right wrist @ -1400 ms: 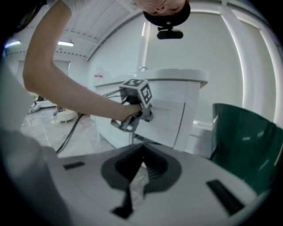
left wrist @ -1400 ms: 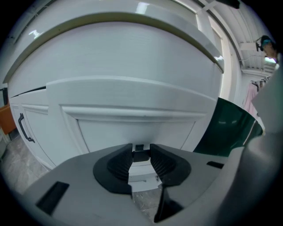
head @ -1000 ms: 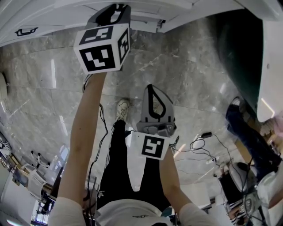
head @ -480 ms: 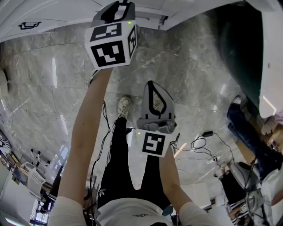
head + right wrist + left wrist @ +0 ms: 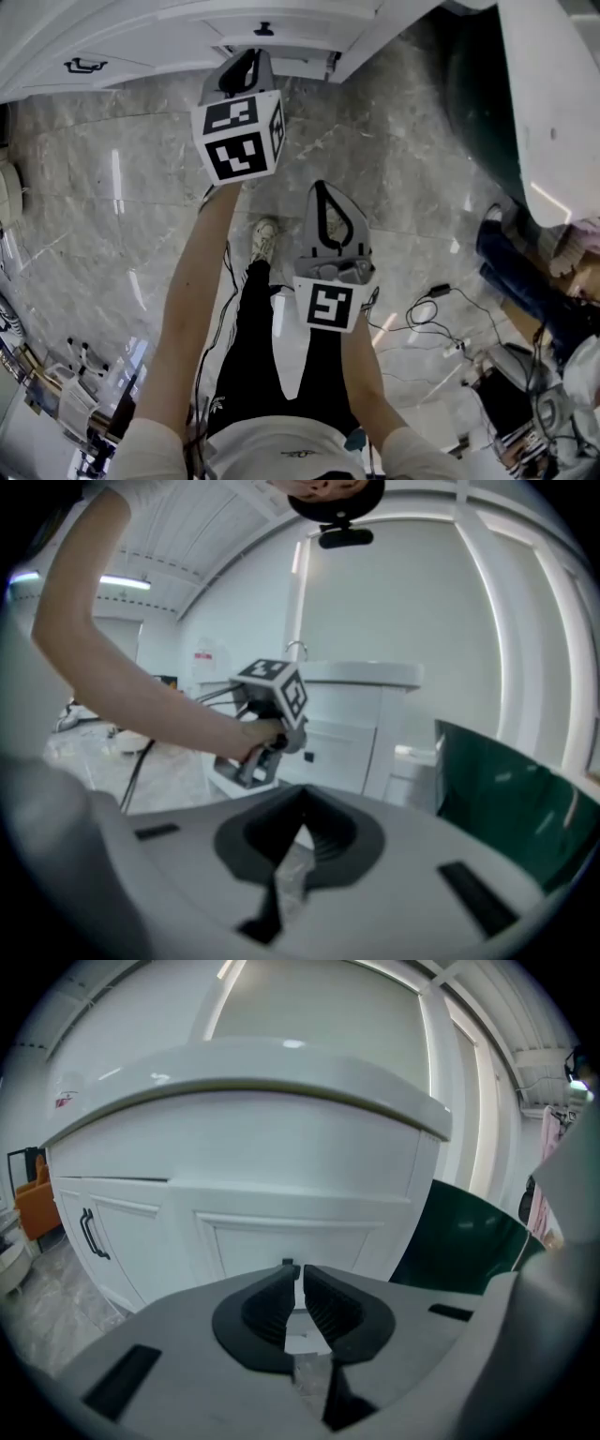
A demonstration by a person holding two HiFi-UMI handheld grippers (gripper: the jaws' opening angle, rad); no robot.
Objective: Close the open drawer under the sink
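While the left gripper [image 5: 251,58] reaches out toward the white cabinet [image 5: 141,1241] below the bench [image 5: 281,1082], its jaws are closing, with only a thin slit left and nothing between them. The drawer [image 5: 291,1234] is in the cabinet front, right of the door handle [image 5: 89,1234] and straight ahead of that gripper. Its dark knob [image 5: 288,1262] shows just past the tips, not gripped. The right gripper view puts the left gripper near the drawer front but apart from it. How far the drawer stands out is hard to tell; it looks only slightly proud. Narrowing the jaws likely makes one blunt nose for pushing the front, since closing needs no hold on the knob. The aim at the panel's middle probably means a straight push, no skew. The right gripper [image 5: 321,186] hangs back over the person's leg [image 5: 246,356] and the marble floor [image 5: 122,197], jaws together and empty. It is likely parked, as one gripper is enough. The push looks not yet made.
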